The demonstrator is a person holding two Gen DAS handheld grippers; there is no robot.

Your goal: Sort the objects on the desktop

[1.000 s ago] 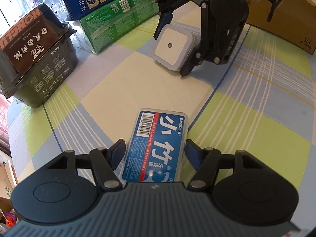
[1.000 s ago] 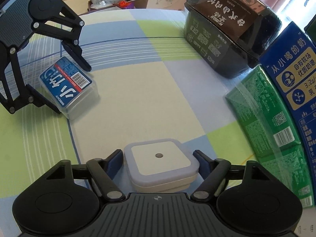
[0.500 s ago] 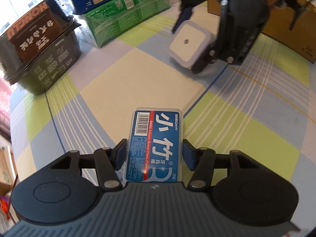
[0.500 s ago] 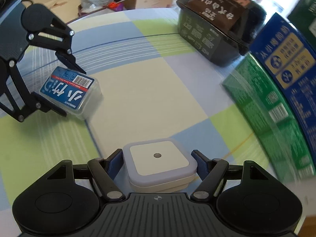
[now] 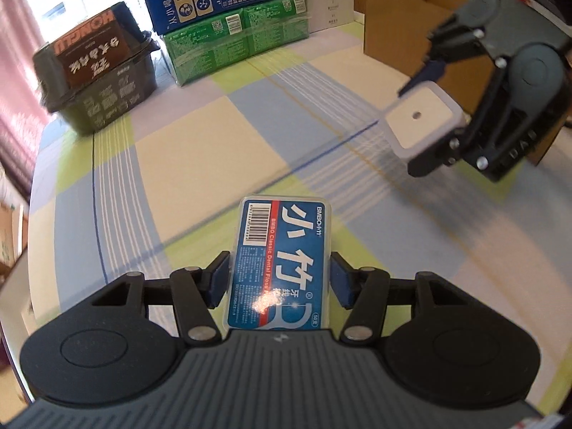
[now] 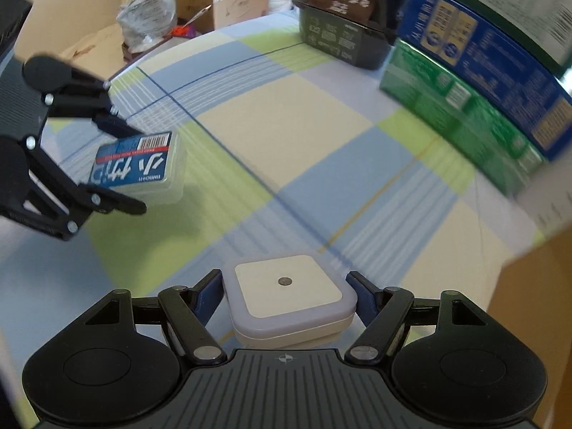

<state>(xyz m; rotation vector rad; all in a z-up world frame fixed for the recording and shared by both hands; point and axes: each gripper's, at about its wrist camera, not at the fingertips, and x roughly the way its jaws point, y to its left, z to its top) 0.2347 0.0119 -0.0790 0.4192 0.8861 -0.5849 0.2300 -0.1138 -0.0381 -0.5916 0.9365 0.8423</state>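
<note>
The cardboard box (image 5: 411,25) stood beyond and right of the left gripper (image 5: 280,279) and just behind the right gripper (image 5: 425,114), so the right hand looked nearer to what I judged the drop spot. Left jaws were clamped on the floss case (image 5: 282,261), long axis pointing straight out between them; right jaws were clamped on the square night light (image 6: 289,295), both clear of the checked tablecloth (image 6: 286,136). Only the left wrist view showed the box's open top; the right wrist view caught just one corner.

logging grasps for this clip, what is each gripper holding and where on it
Left gripper: the blue floss pick box, clamped across its long sides near the rear. Right gripper: the white square night light, clamped on two opposite sides.
</note>
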